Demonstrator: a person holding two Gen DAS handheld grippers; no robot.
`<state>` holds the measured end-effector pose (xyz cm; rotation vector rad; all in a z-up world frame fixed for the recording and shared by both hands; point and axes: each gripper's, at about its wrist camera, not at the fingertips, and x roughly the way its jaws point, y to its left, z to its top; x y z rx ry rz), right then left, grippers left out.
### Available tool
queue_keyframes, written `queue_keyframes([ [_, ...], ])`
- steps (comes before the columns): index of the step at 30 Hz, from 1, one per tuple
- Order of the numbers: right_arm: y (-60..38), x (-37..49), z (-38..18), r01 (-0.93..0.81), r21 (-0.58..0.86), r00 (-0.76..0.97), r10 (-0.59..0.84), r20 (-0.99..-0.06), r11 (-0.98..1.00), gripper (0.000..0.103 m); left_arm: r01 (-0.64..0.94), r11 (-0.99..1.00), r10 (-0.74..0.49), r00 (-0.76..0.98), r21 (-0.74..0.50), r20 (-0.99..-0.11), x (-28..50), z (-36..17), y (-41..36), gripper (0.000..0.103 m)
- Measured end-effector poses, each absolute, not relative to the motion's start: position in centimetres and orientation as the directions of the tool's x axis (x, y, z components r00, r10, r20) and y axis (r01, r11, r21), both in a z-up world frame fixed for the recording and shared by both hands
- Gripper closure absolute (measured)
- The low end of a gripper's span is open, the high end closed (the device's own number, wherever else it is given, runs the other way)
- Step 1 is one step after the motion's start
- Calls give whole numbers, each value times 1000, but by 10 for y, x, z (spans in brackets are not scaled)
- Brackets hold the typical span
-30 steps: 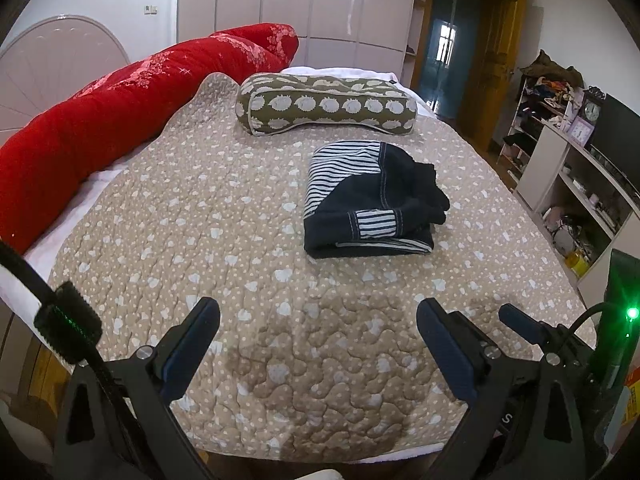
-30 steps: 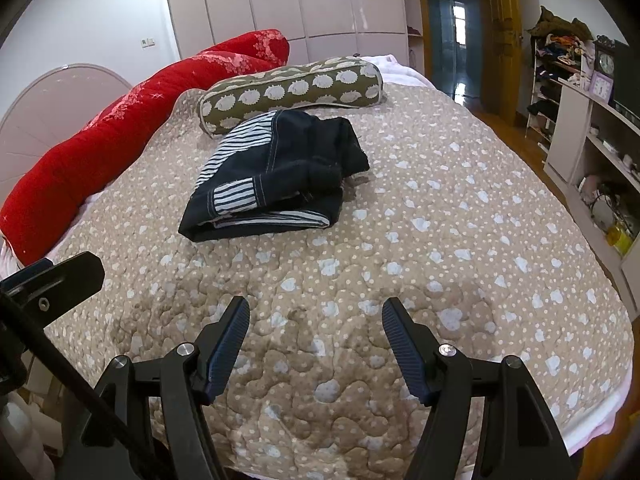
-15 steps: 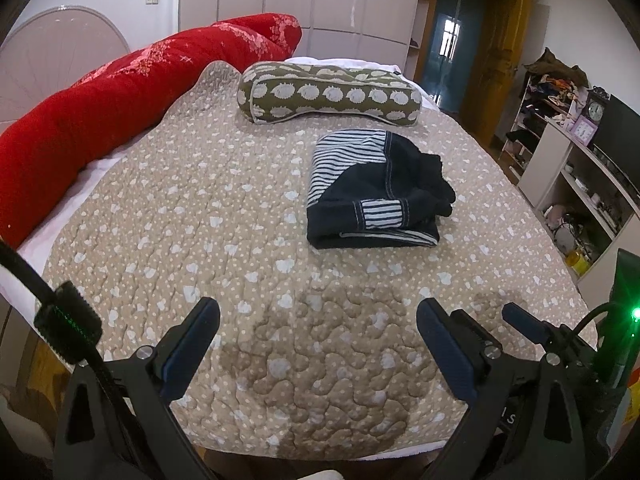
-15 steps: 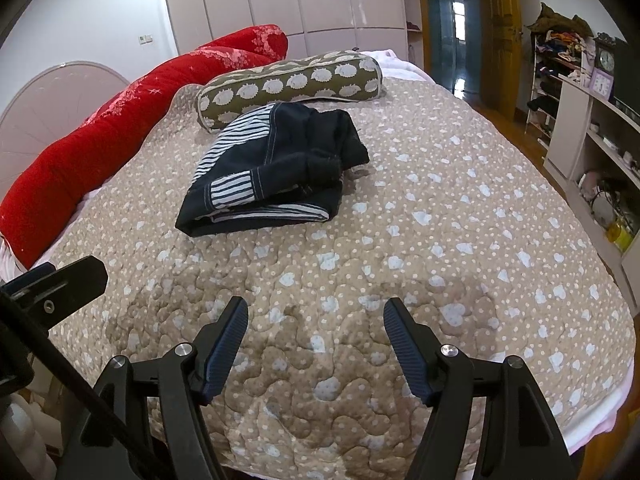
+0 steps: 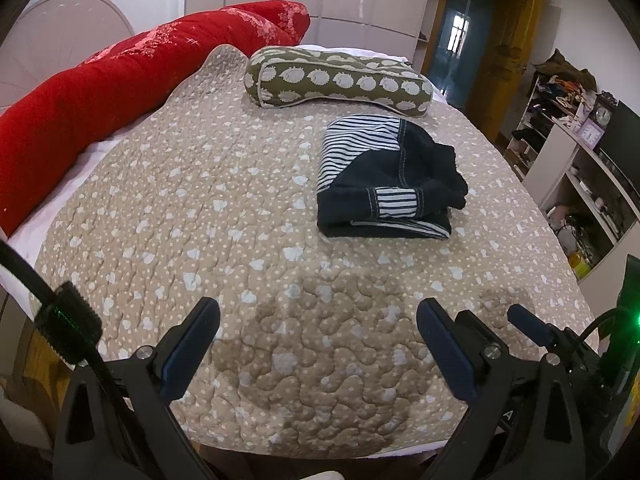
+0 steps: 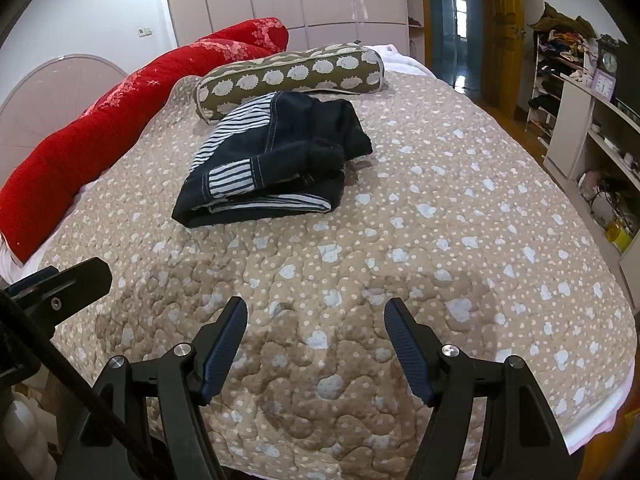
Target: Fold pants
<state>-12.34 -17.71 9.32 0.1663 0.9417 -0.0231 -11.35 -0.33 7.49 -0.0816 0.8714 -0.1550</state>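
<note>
Red bolster (image 5: 100,92) cut off at left, shelf clutter (image 5: 560,84) indistinct

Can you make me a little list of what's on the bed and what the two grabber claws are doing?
pants: dark pants with striped parts, folded into a bundle on the bed
bed cover: tan quilt with white spots
pillow: green bolster behind the pants
red thing: long red quilt roll along the bed's left edge
left gripper: open, empty, above the quilt
right gripper: open, empty, above the quilt
touching pants: neither
</note>
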Motion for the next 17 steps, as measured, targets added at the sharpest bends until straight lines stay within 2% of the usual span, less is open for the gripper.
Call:
queue_keyframes([
  [9, -170, -114, 89, 68, 64, 594, 11, -804, 996, 26, 80, 989, -147, 608, -124, -780, -103, 57, 3, 5],
  [17, -178, -95, 86, 58, 100, 592, 46, -804, 993, 26, 34, 995, -94, 622, -94, -778, -83, 53, 19, 5],
])
